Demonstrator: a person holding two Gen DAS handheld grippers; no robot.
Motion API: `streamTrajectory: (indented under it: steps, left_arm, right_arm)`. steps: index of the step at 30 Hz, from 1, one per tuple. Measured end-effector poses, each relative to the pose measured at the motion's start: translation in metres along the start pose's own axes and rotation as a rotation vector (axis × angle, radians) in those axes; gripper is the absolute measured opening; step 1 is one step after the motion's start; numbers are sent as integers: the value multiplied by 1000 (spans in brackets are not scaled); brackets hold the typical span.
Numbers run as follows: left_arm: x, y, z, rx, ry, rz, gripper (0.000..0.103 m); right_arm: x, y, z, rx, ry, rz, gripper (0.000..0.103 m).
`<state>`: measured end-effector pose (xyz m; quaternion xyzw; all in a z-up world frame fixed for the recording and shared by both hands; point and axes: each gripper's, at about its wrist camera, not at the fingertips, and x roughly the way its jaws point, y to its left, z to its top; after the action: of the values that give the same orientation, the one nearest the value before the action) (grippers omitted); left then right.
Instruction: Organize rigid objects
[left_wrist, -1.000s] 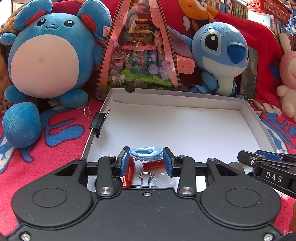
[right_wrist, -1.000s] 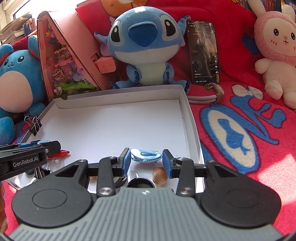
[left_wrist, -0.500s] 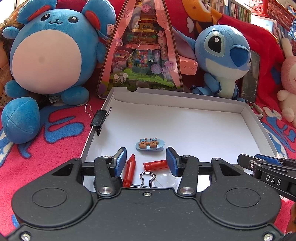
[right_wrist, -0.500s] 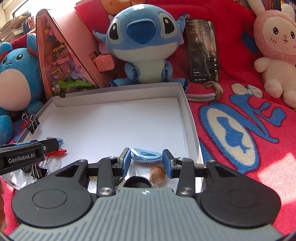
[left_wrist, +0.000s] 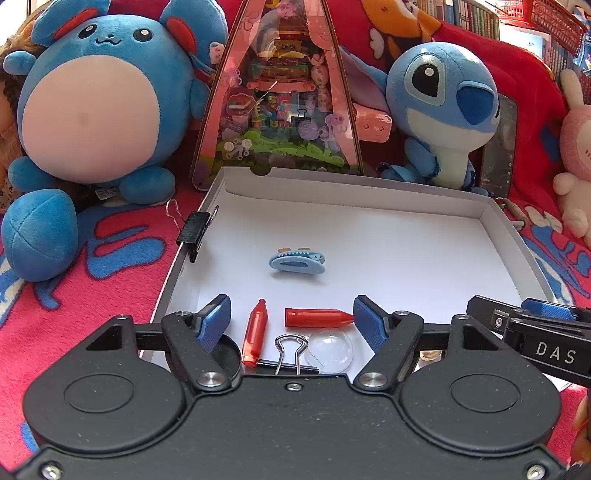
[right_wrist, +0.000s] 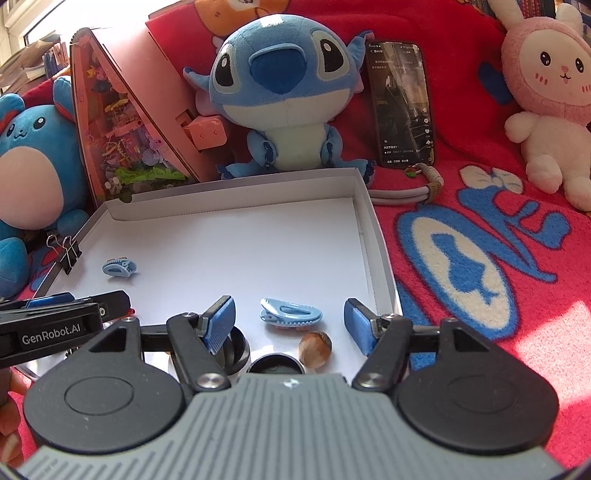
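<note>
Hair clips both lie inside the white box, my left claw and right claw are spread and empty, small pieces remain to arrange, I judge.

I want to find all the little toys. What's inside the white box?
Inside the white box: two blue hair clips, two red crayons, a marble. Grippers hide the near edge.

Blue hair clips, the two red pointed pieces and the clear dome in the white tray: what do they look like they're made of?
Blue hair clips: matte moulded plastic, by the toothed edges. Red pointed pieces: translucent glossy plastic, probably; light glows through. Clear dome: transparent, plastic or glass, cannot tell. White tray: folded cardboard, matte.
</note>
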<state>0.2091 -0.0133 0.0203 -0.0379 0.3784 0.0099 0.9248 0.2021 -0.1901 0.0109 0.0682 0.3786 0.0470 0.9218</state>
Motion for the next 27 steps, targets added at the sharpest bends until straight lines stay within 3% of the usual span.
streamTrajectory:
  steps: [9,27]
  left_arm:
    - [-4,-2,-1,23,-15,2,87]
    - [-17,-6,-5,68,-37,-1,87]
  right_arm:
    - [-4,1,0,-2,-27,14,89]
    - [-16,6,0,-63,-80,-7,101]
